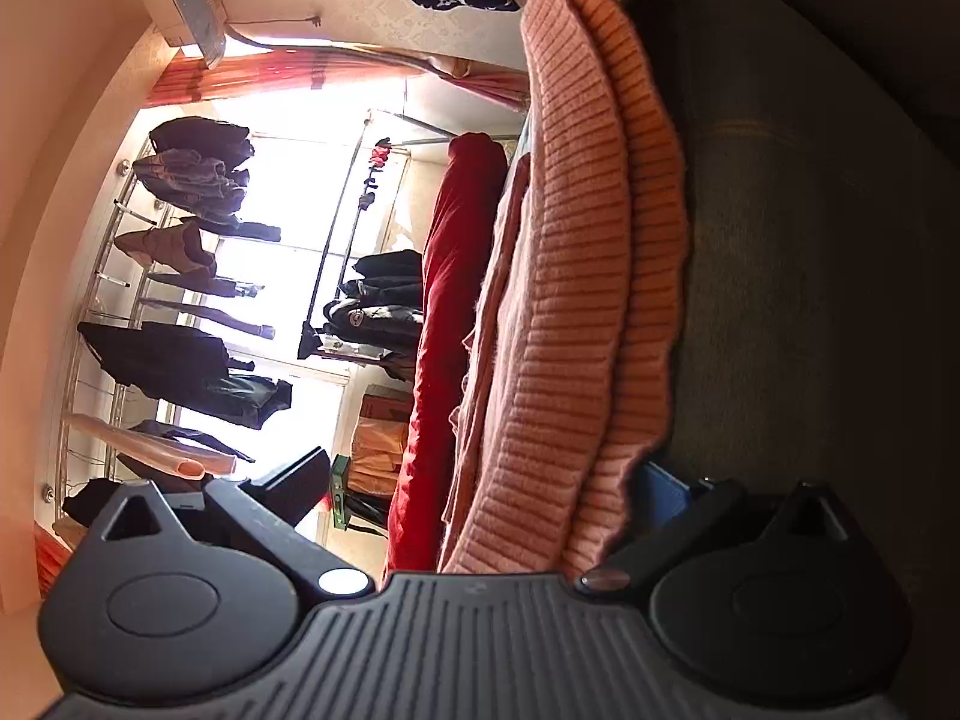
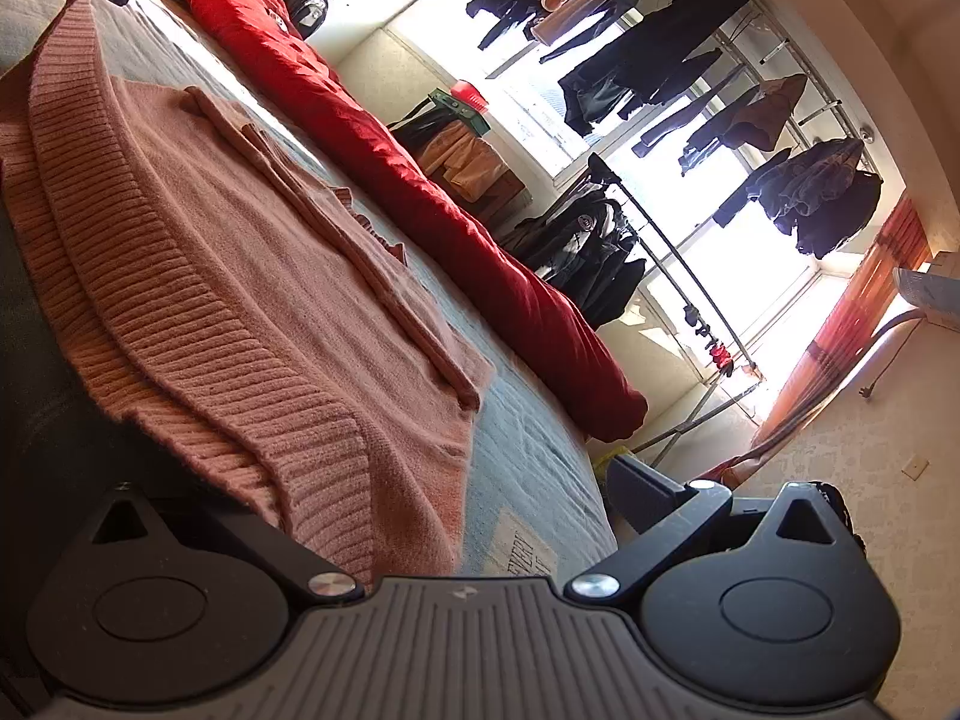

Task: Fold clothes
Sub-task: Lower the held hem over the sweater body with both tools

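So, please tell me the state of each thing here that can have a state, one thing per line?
pink sweater: spread on the bed, ribbed hem between both grippers' fingers
left gripper: open, astride the hem
right gripper: open, astride the hem corner
red quilt: rolled long along the bed's far edge
curtain: drawn aside
dark clothes: hanging on the rack

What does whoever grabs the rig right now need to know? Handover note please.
Left tool: open, jaws either side of the pink sweater at its ribbed hem, not clamped.
Right tool: open at the hem's other corner; one finger hidden under the knit.
Sweater lies flat on the bed.
Done: sleeve folded across the body.
Left: grip hem, fold body over.
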Demonstrator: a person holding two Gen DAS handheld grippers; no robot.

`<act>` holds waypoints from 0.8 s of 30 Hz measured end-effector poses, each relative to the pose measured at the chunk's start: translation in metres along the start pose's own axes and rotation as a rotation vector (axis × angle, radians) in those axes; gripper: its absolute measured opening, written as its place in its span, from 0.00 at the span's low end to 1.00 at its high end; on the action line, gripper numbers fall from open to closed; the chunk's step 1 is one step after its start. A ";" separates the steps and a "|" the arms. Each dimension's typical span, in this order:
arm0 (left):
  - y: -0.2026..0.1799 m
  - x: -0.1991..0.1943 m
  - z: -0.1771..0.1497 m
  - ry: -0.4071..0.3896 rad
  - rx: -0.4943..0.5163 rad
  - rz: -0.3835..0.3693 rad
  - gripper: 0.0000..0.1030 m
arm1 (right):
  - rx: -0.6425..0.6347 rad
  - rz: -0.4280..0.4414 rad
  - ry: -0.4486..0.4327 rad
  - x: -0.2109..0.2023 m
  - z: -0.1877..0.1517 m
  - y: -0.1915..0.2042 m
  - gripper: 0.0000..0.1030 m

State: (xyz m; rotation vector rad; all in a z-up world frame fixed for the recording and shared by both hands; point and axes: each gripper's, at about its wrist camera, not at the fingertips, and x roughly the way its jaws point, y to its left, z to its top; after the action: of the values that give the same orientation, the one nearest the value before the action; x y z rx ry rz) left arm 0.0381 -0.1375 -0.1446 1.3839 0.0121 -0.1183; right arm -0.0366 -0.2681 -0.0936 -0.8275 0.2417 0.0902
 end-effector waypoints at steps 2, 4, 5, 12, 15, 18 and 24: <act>0.002 0.004 -0.003 0.011 -0.001 0.001 1.00 | 0.005 -0.002 -0.003 0.000 0.001 0.000 1.00; 0.003 0.008 -0.006 0.023 -0.002 0.002 1.00 | 0.006 -0.006 -0.006 -0.001 0.002 -0.001 1.00; 0.004 0.010 -0.007 0.028 -0.003 0.002 1.00 | 0.005 -0.008 -0.006 -0.002 0.001 -0.001 1.00; 0.006 0.017 -0.007 0.045 0.022 0.023 1.00 | 0.007 0.001 -0.005 -0.003 -0.004 -0.002 1.00; 0.000 0.020 0.010 -0.003 0.029 0.018 1.00 | 0.004 0.015 -0.008 0.000 -0.002 0.004 1.00; -0.002 0.023 0.015 -0.022 0.044 0.010 1.00 | -0.007 0.025 -0.015 0.000 -0.002 0.011 1.00; 0.013 0.034 0.003 0.079 -0.004 0.037 1.00 | -0.087 -0.015 -0.013 0.000 -0.008 0.019 1.00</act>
State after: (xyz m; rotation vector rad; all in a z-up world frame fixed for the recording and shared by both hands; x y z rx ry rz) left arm 0.0725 -0.1405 -0.1341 1.3833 0.0521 -0.0328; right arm -0.0409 -0.2610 -0.1129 -0.9150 0.2206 0.0922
